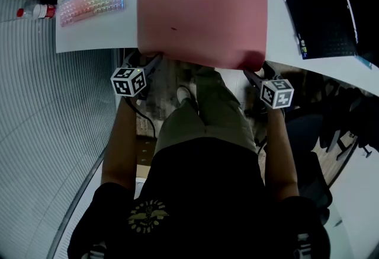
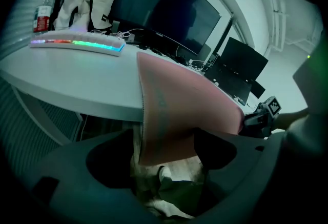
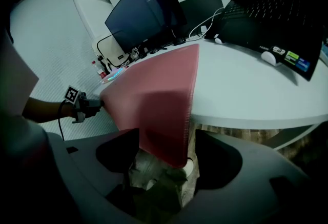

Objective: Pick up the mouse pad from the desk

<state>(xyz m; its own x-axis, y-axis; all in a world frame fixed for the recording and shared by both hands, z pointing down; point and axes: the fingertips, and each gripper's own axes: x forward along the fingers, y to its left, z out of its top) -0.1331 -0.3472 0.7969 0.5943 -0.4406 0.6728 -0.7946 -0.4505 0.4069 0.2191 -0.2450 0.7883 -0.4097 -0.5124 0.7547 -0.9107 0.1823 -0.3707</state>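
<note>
Your left gripper (image 1: 151,62) and right gripper (image 1: 253,72) both have their jaws wide apart. Each has a near corner of the pink mouse pad (image 1: 201,15) hanging between its jaws, unclamped. Both tilt downward, forearms outstretched, at the desk (image 1: 95,38) edge, which the pad overhangs. The keyboard (image 1: 92,3) lies well left, the laptop (image 1: 320,9) right.

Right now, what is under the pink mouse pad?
The white desk carries most of the mouse pad; its near edge hangs free past the desk rim. Anything lying beneath it on the desk is covered.
</note>
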